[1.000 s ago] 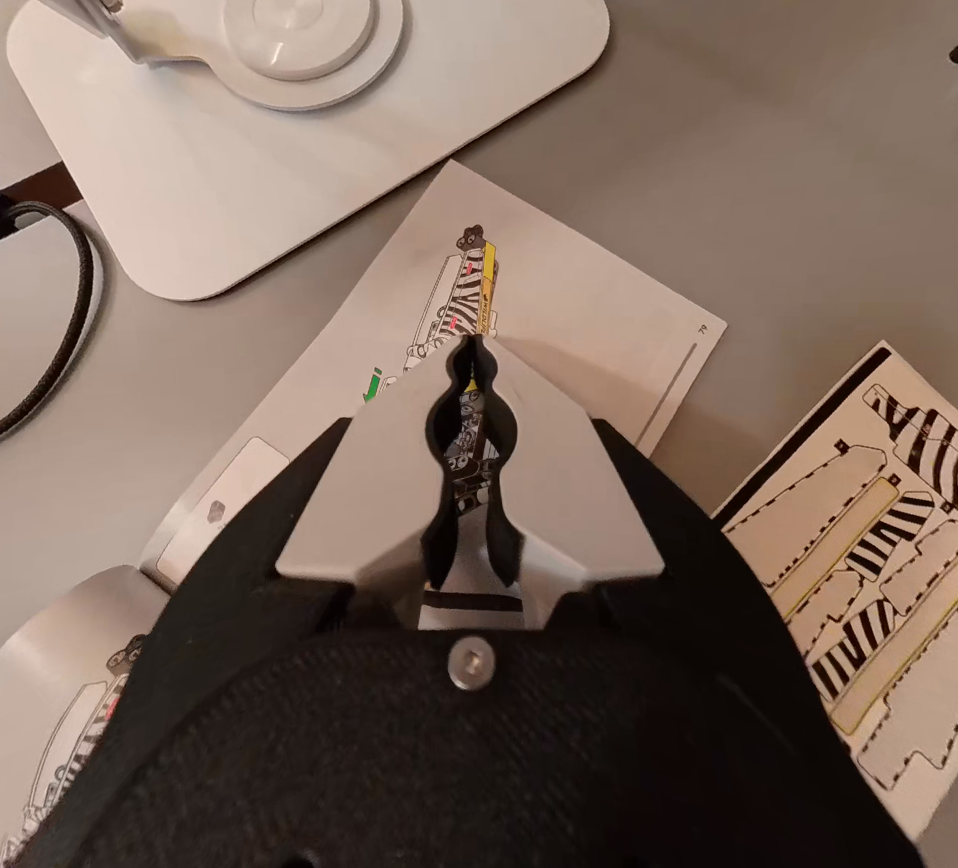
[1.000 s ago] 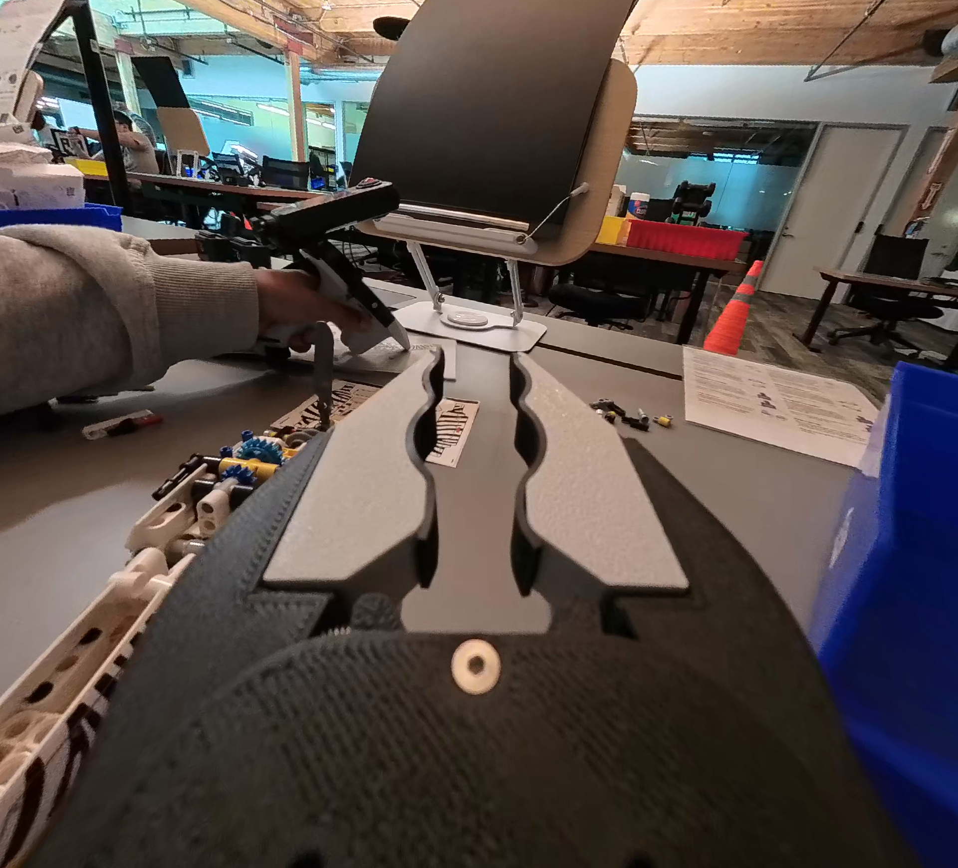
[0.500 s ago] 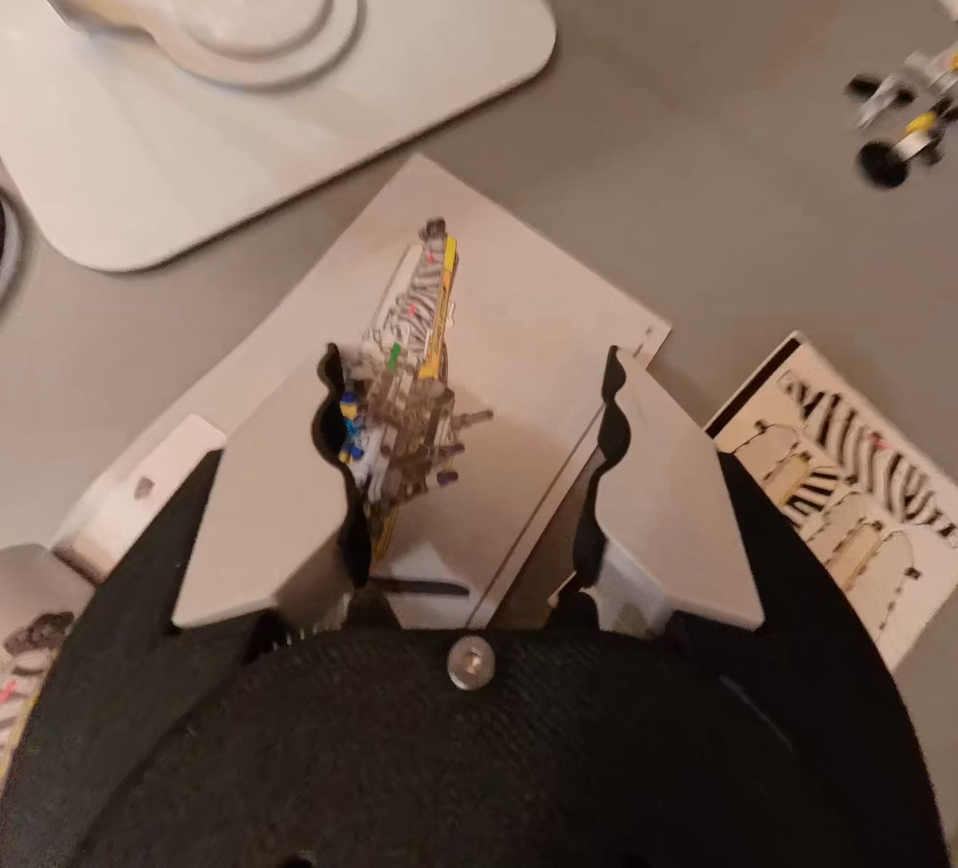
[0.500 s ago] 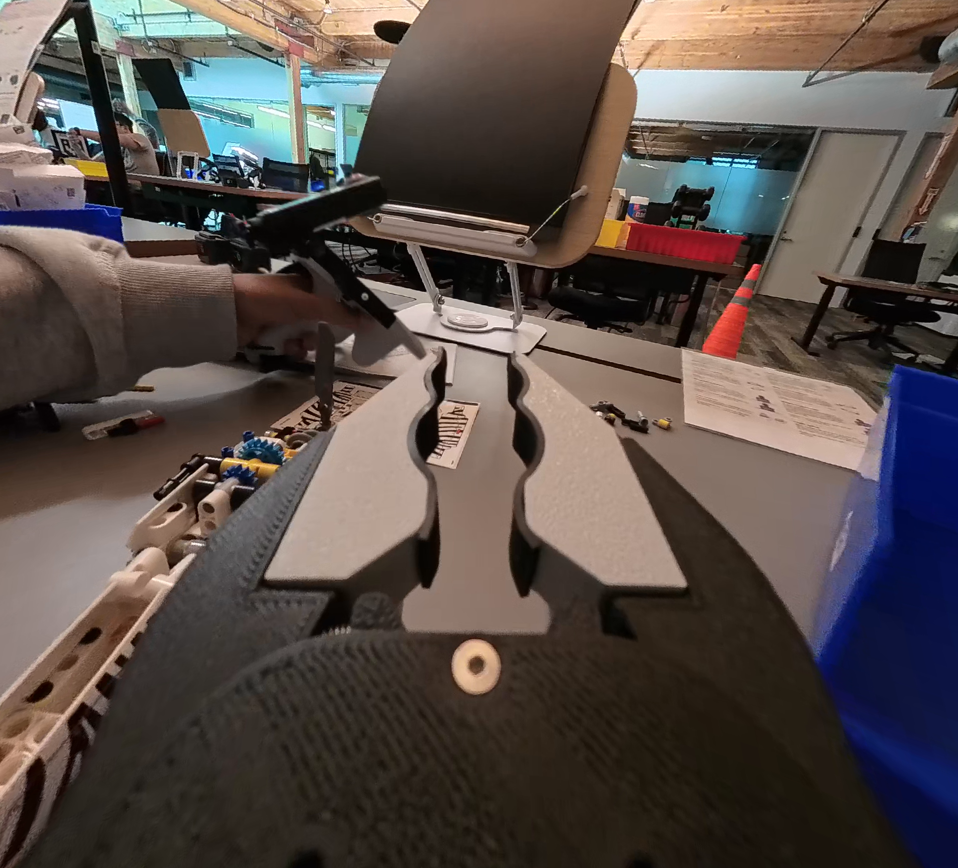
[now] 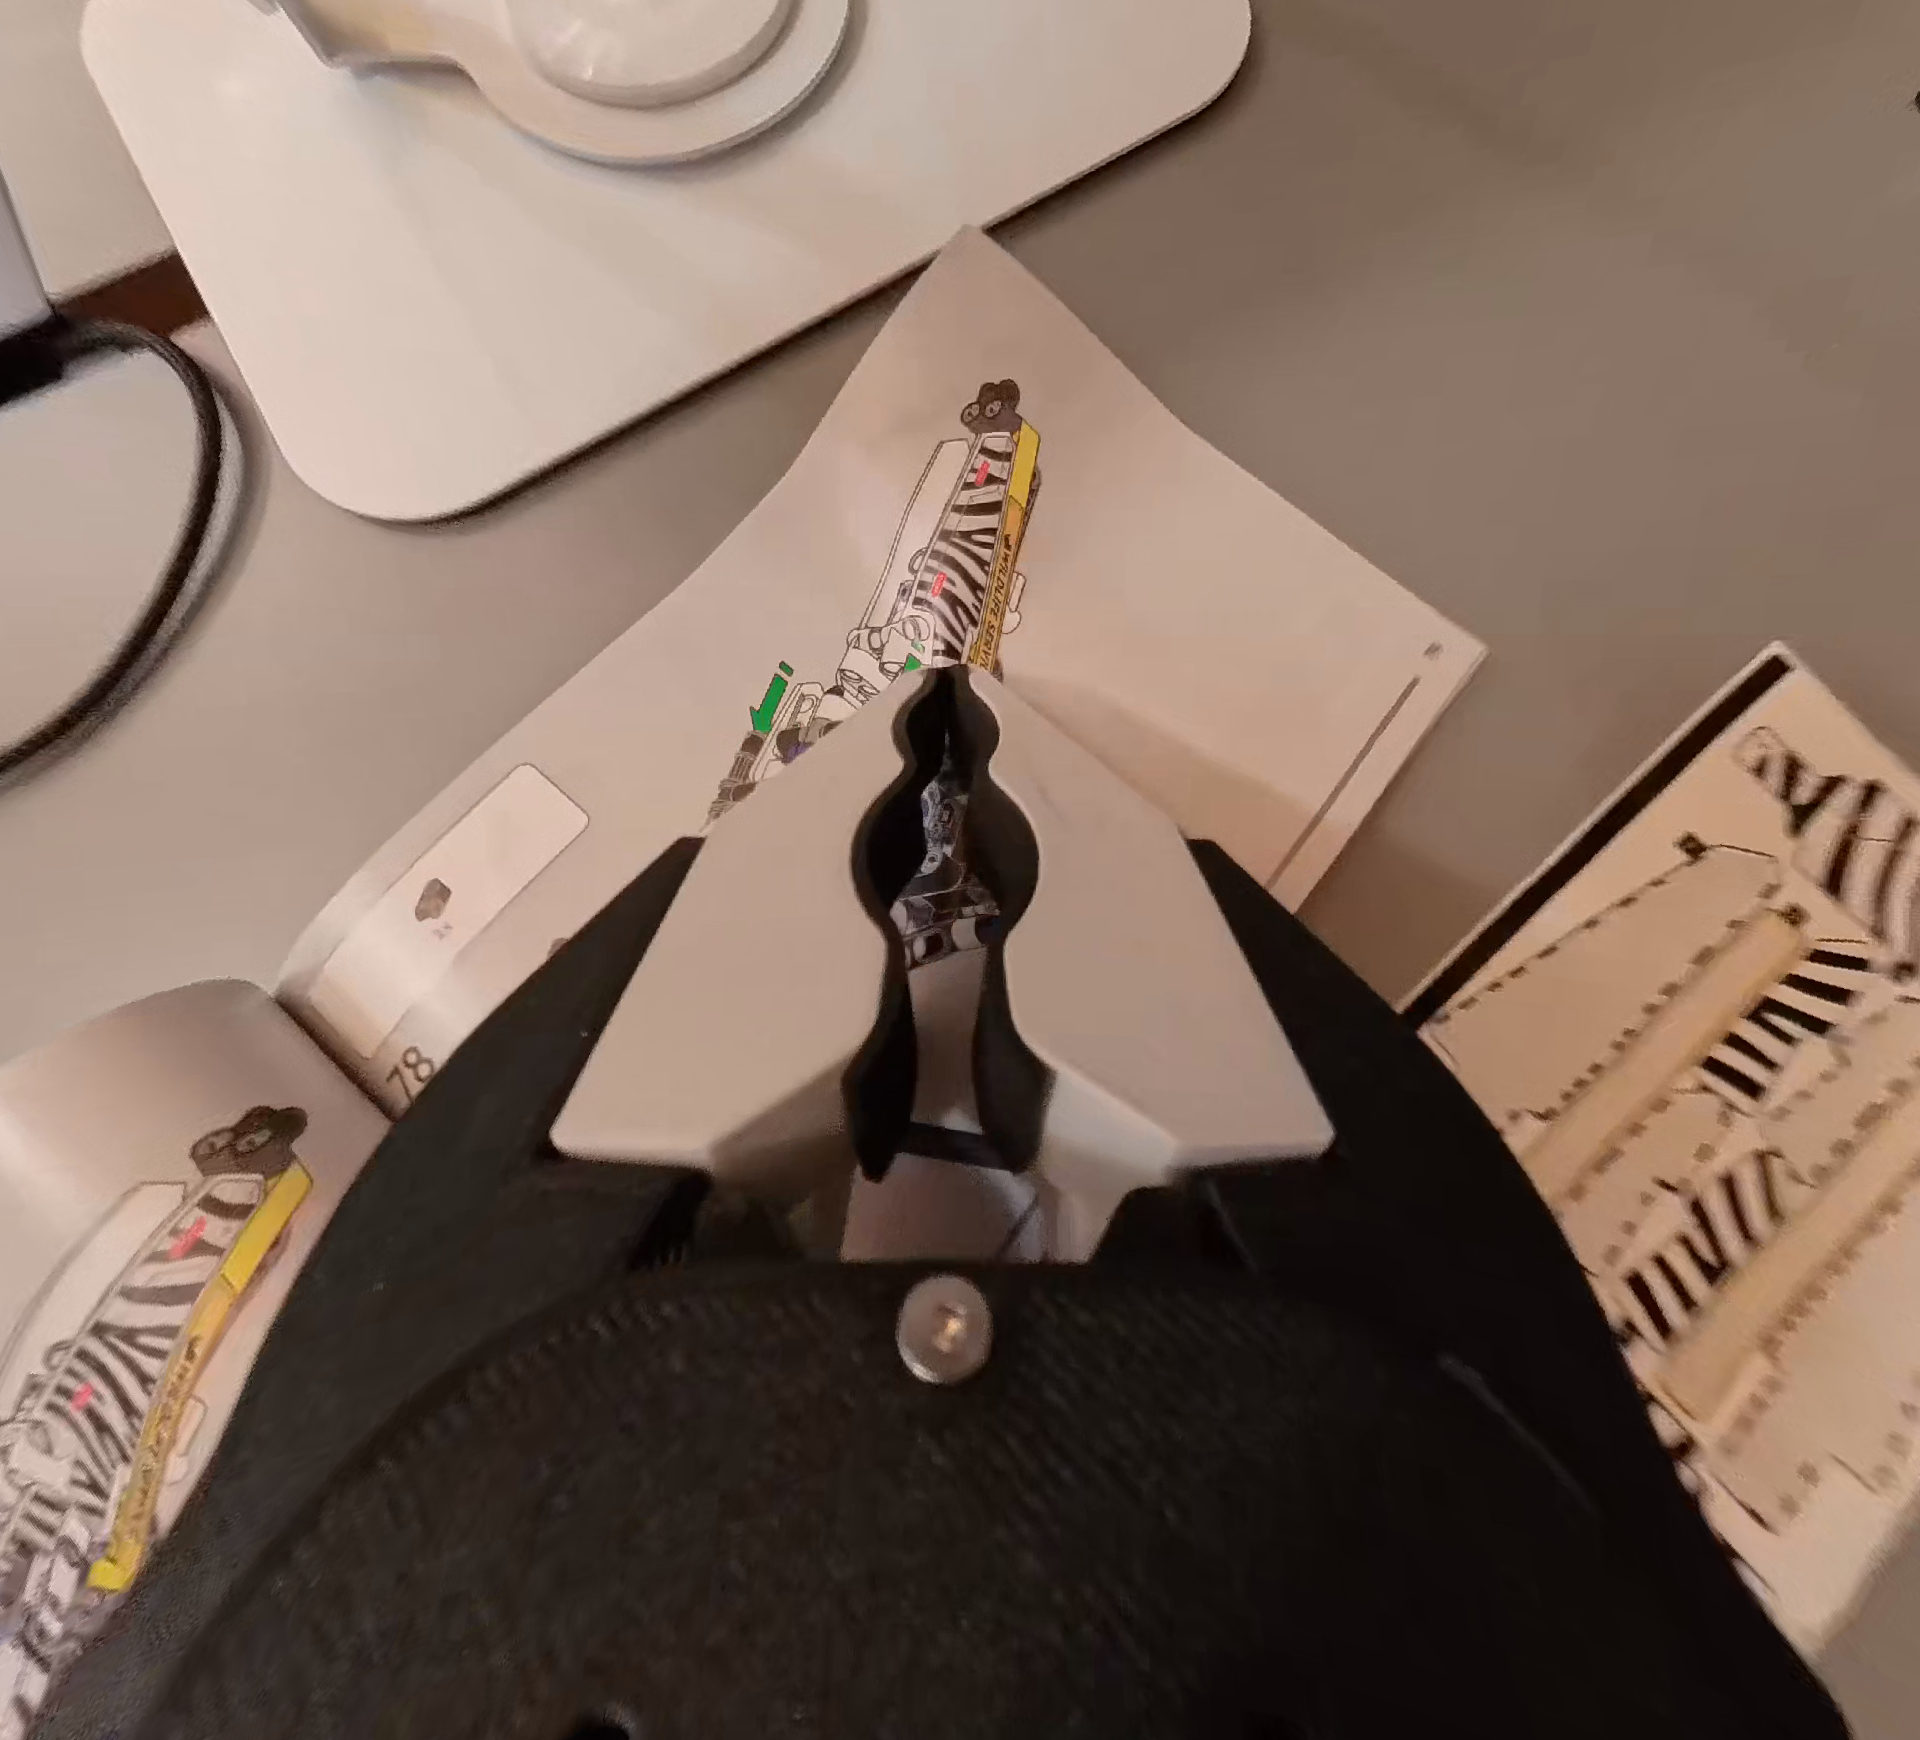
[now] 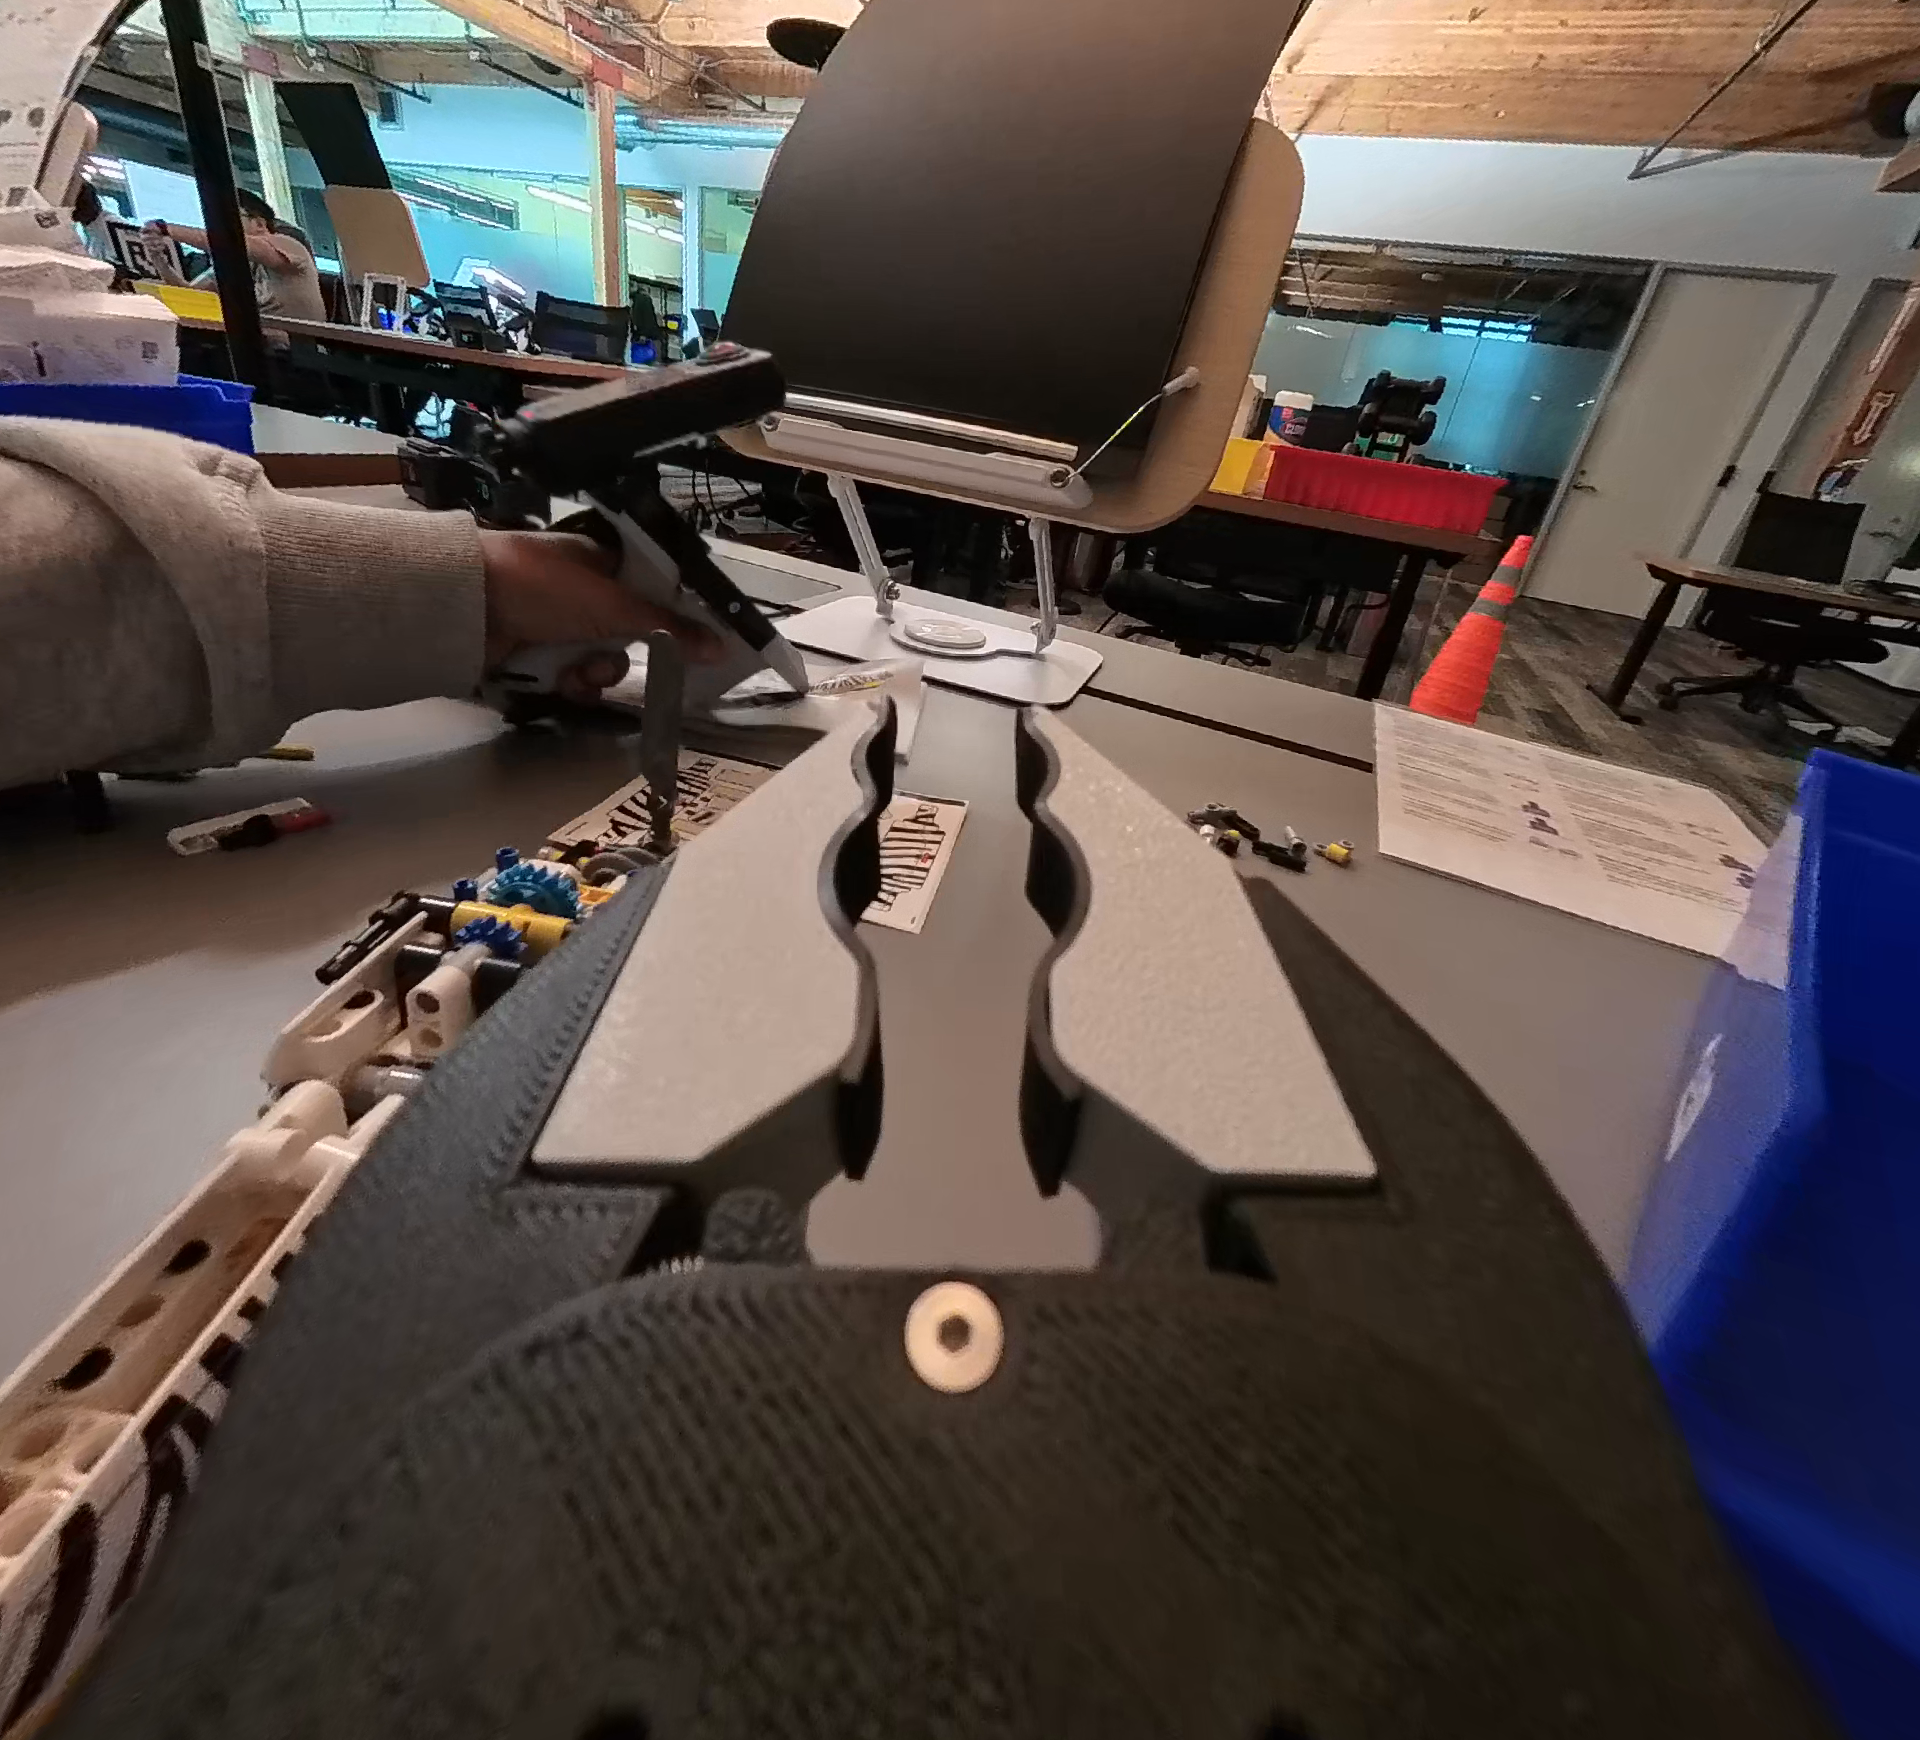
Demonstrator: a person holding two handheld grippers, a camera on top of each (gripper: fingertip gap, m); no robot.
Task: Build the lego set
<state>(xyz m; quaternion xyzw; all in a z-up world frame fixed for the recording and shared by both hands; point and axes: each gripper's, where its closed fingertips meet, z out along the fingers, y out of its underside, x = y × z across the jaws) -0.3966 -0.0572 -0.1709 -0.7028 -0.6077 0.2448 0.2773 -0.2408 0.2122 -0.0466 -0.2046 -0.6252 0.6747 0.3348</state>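
Observation:
The open instruction booklet (image 5: pixel 1174 547) lies on the grey table. My left gripper (image 5: pixel 951 680) is shut on its right-hand page, which rises in a tent to the fingertips. It also shows in the right wrist view (image 6: pixel 792 677), held by a hand in a grey sleeve, tips down on the booklet. A zebra-striped sticker sheet (image 5: pixel 1714 1015) lies to the right of the booklet. My right gripper (image 6: pixel 951 724) is open and empty above the table. A partly built white model (image 6: pixel 416 984) with blue gears lies at its lower left.
A white stand base (image 5: pixel 468 215) sits behind the booklet and carries a black board (image 6: pixel 1039 163). A black cable (image 5: pixel 166 589) curves at the left. Loose small pieces (image 6: pixel 1268 843), a printed sheet (image 6: pixel 1558 828) and a blue bin (image 6: pixel 1818 1171) are on the right. Some 35 cm of space lies between my two pairs of fingers.
My left gripper was shut on the page, opened wide half a second ago, and is shut on the page again. The right gripper has stayed in place, open.

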